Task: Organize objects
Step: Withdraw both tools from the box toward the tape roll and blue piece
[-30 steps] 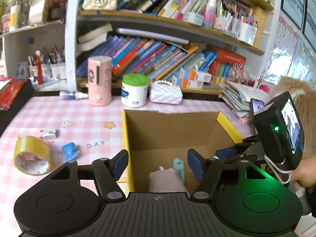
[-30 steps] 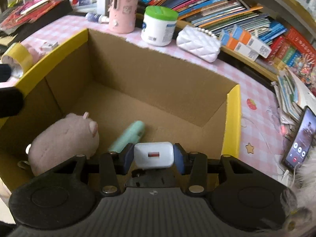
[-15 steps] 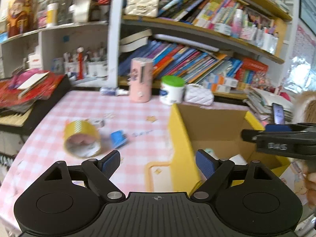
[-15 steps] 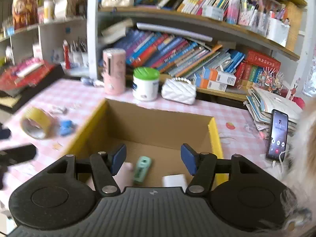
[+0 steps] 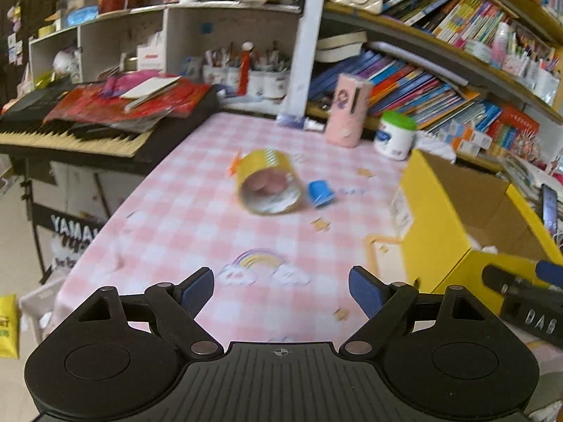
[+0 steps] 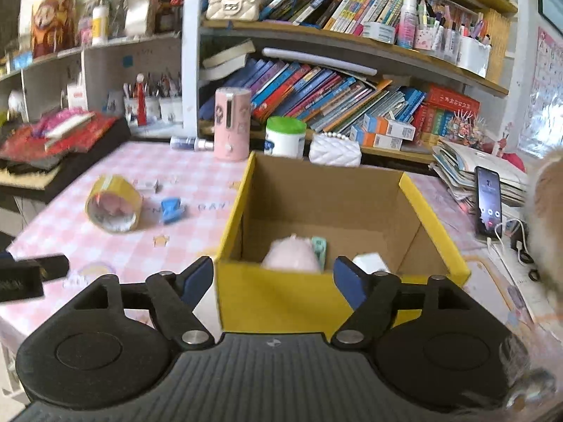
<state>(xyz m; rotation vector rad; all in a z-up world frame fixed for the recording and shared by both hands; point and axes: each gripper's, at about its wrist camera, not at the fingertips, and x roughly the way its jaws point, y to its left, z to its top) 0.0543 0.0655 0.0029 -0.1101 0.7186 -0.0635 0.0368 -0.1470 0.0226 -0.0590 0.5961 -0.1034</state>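
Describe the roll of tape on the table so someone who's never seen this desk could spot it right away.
Start at the yellow cardboard box on the pink checked tablecloth. To its left lies the tape roll, tipped on its side with its hollow core facing the camera. It is yellow and much bigger than the small blue clip beside it.
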